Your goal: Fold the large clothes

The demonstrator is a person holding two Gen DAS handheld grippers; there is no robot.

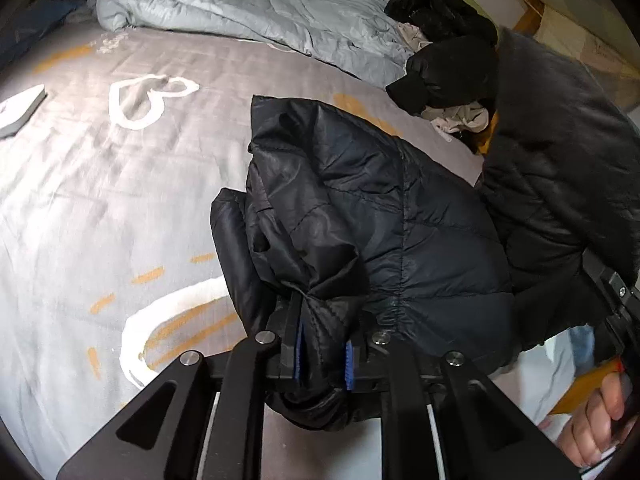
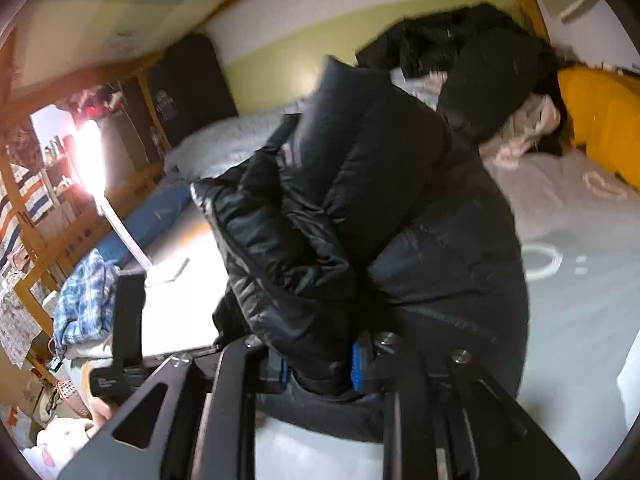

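A black quilted puffer jacket (image 1: 360,208) hangs bunched above the grey bed sheet (image 1: 120,184). My left gripper (image 1: 323,354) is shut on a fold of its lower edge, fabric pinched between the blue pads. In the right wrist view the same jacket (image 2: 360,200) fills the middle, and my right gripper (image 2: 320,364) is shut on another bunch of it. The other gripper's frame and the hand holding it (image 1: 600,420) show at the lower right of the left wrist view.
A crumpled light grey duvet (image 1: 248,8) lies at the bed's far side. A pile of black and white clothes (image 1: 440,52) sits at the far right. A yellow pillow (image 2: 604,120), a blue plaid garment (image 2: 84,300) and wooden shelves (image 2: 32,208) flank the bed.
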